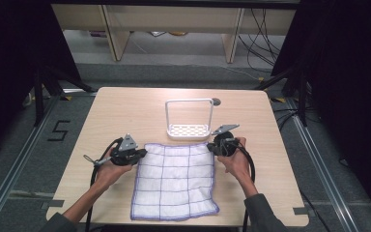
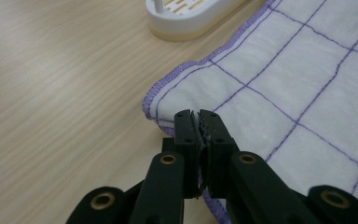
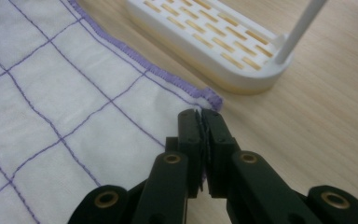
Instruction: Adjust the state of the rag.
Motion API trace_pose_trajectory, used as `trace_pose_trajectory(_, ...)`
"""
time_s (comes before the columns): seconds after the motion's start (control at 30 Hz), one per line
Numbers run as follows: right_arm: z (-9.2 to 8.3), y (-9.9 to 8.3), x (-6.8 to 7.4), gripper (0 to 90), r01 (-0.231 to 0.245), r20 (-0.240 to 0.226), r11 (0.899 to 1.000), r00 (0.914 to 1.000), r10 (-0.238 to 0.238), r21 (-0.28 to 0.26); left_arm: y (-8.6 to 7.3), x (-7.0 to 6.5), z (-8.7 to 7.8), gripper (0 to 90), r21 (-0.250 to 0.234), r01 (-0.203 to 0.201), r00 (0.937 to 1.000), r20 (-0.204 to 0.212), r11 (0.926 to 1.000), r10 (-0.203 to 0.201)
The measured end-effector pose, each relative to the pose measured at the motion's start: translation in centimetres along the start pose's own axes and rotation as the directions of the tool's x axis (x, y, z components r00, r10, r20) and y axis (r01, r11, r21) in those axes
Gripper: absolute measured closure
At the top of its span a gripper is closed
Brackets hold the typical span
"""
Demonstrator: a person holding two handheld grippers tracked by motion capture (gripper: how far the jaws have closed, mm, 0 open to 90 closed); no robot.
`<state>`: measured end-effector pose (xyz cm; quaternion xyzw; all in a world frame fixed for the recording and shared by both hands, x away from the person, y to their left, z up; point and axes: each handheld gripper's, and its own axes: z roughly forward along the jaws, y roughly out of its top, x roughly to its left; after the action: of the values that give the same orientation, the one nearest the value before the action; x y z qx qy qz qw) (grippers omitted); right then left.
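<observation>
Cloth (image 1: 174, 180) lies flat on the counter (image 1: 121, 116); left hand-held gripper (image 1: 141, 153) and right hand-held gripper (image 1: 211, 147) clamp its far corners, lifting not yet begun.

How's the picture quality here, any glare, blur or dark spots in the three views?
High view: a bright glare patch on the table behind the rack, dark surroundings at both sides, overall soft. Left gripper view: the cloth is fairly sharp, the near jaws and far rack softer. Right gripper view: even light, cloth weave clear, no harsh shadows.
</observation>
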<state>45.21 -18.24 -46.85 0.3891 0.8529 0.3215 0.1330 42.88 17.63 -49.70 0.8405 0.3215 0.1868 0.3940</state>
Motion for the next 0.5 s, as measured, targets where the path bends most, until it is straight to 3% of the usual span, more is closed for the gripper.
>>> trace_pose_trajectory(0.03, 0.1, -0.1, -0.3, 87.4, -0.001, 0.006, 1.000, 1.0000, 0.002, -0.019, 0.1, 0.2, 0.3, 85.6, 0.008, 0.013, 0.9999, 0.011, 0.9999, -0.013)
trace_pose_trajectory(0.07, 0.1, -0.2, -0.6, 87.0, -0.005, -0.001, 1.000, 1.0000, 0.005, -0.002, 0.1, 0.3, 0.5, 85.1, 0.009, 0.032, 0.9994, 0.013, 0.9994, -0.032)
trace_pose_trajectory(0.13, 0.4, -0.3, -0.8, 86.6, -0.021, -0.004, 1.000, 0.9998, 0.021, -0.004, 0.0, 0.5, 0.6, 83.6, 0.022, 0.035, 0.9992, 0.018, 0.9991, -0.035)
trace_pose_trajectory(0.17, 0.8, -0.6, -0.9, 84.5, -0.033, 0.002, 0.999, 0.9995, 0.033, 0.011, -0.3, 0.7, 0.8, 77.8, 0.032, 0.061, 0.9978, 0.024, 0.9976, -0.062)
trace_pose_trajectory(0.2, 0.8, -0.6, -0.9, 84.5, -0.033, 0.002, 0.999, 0.9995, 0.033, 0.011, -0.3, 0.7, 0.8, 74.8, 0.032, 0.061, 0.9978, 0.024, 0.9976, -0.062)
trace_pose_trajectory(0.23, 1.3, -0.7, -1.1, 77.7, -0.031, 0.017, 0.999, 0.9994, 0.031, 0.029, -0.5, 1.1, 0.7, 70.0, 0.042, 0.075, 0.9970, 0.016, 0.9963, -0.076)
trace_pose_trajectory(0.33, 1.5, -0.7, -1.2, 71.3, -0.041, 0.050, 0.998, 0.9980, 0.038, 0.041, -0.4, 1.6, 0.6, 58.8, 0.033, 0.105, 0.9945, -0.008, 0.9939, -0.105)
trace_pose_trajectory(0.37, 1.5, -0.7, -1.5, 63.1, -0.057, 0.070, 0.998, 0.9961, 0.054, 0.036, -0.1, 2.1, 0.6, 56.1, 0.021, 0.126, 0.9918, -0.023, 0.9918, -0.125)
trace_pose_trajectory(0.5, 1.4, -0.5, -1.8, 59.1, -0.067, 0.079, 0.997, 0.9947, 0.065, 0.031, 0.4, 2.7, 1.4, 49.9, 0.044, 0.138, 0.9902, -0.027, 0.9894, -0.137)
